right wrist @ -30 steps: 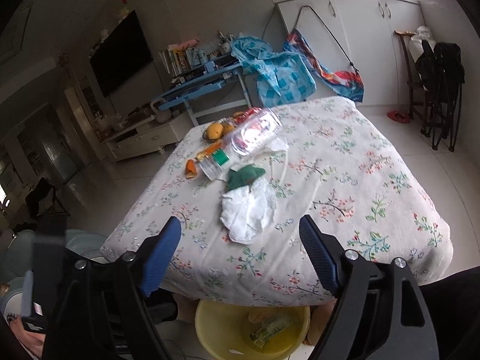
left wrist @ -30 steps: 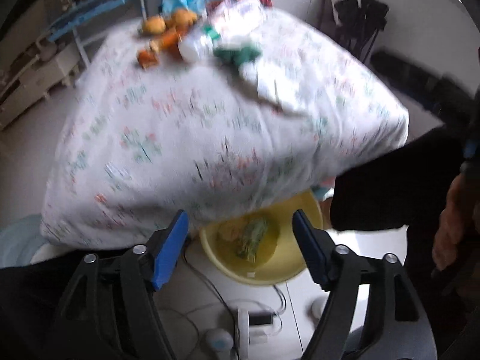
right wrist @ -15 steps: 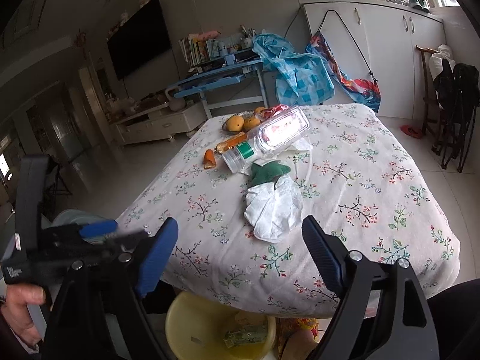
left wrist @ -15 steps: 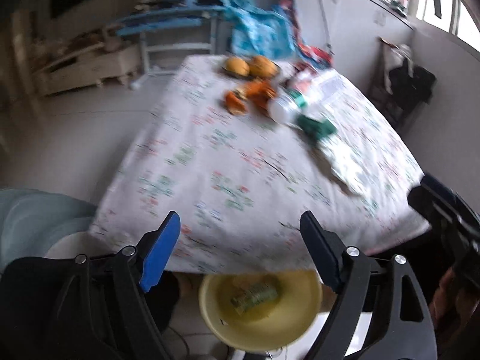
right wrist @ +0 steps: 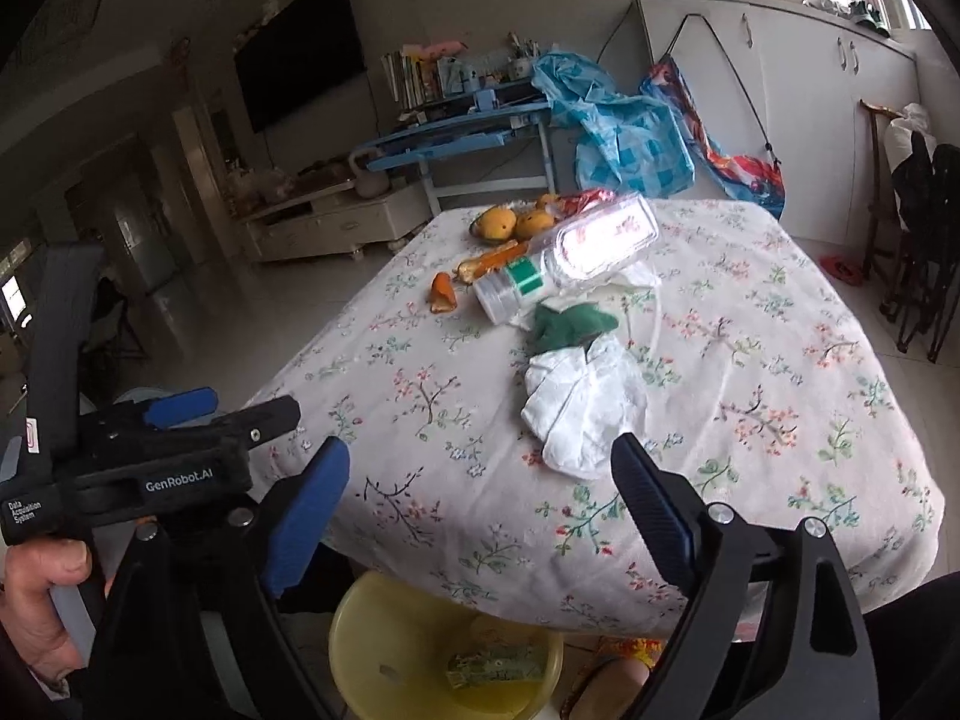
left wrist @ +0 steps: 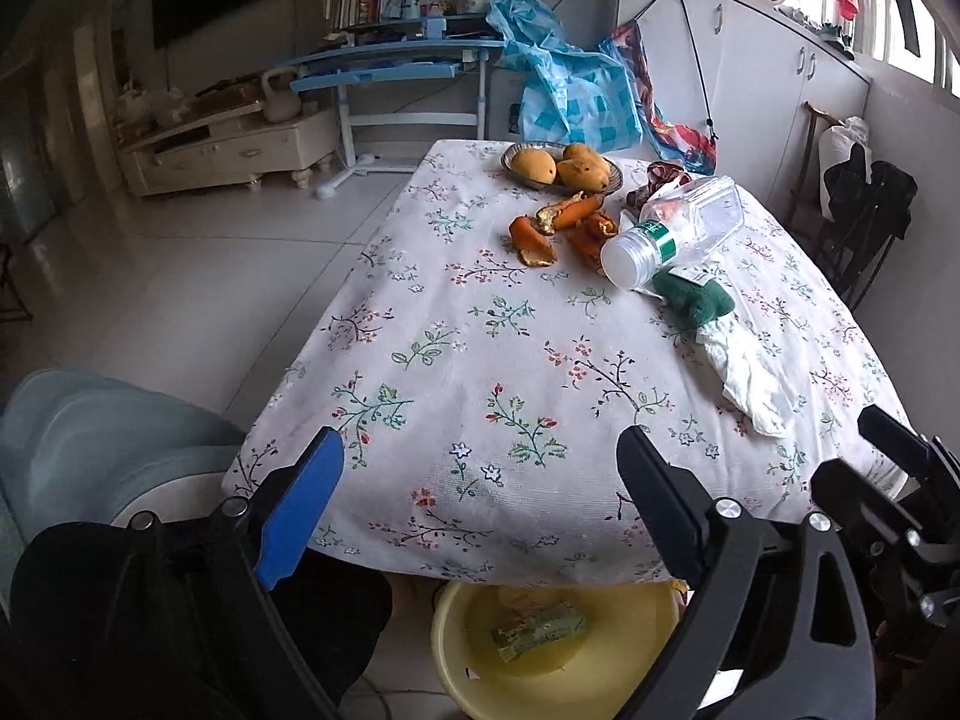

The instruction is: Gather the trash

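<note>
A table under a floral cloth [left wrist: 480, 360] fills the middle of both views. At its far end, upper centre, a dish [left wrist: 609, 177] holds mangoes [left wrist: 534, 165]. Behind it, a blue desk [left wrist: 384, 57] with books [left wrist: 354, 0] stands at the top centre, a blue checked bag [left wrist: 576, 102] to its right. A dark TV [right wrist: 300, 75] hangs upper left; white cabinets [right wrist: 810, 90] line the upper right.
</note>
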### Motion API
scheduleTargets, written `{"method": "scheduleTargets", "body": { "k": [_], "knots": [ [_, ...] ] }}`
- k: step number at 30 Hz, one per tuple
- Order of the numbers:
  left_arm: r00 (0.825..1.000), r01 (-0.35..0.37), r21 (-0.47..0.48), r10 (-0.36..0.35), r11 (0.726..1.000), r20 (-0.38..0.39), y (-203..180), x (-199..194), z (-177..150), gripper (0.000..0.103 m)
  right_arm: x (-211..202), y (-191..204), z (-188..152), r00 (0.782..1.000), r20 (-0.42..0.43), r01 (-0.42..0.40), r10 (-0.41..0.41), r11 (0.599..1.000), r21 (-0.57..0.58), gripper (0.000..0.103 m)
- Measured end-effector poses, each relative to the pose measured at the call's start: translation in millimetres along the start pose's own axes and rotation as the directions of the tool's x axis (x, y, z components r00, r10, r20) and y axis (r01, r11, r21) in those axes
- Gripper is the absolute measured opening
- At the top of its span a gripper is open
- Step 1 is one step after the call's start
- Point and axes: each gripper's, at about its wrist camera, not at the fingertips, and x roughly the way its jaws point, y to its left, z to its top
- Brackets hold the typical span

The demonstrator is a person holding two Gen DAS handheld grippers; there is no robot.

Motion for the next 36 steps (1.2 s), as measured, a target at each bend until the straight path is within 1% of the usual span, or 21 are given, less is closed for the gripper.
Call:
{"method": "scheduleTargets", "body": {
  "k": [6,16,36],
  "knots": [
    [1.0,-0.005,0.003,0.005,1.0,0.003,0.1,-0.8,-2.2,0.089,-0.3,6.2,-2.7,1.0,-0.001,0.011,-0.011,0.999,-0.033,0.085],
    [1.0,-0.006,-0.013,0.006,1.0,0.007,4.3,-3.0,-3.1,0.091,3.4,10.1,-7.4,0.999,-0.027,0.029,-0.031,0.998,-0.063,0.086],
    [1.0,-0.007,-0.015,0.007,1.0,0.008,5.4,-3.1,-3.3,0.094,6.9,10.4,-9.2,0.999,-0.041,0.033,-0.036,0.997,-0.07,0.086]
  ]
}}
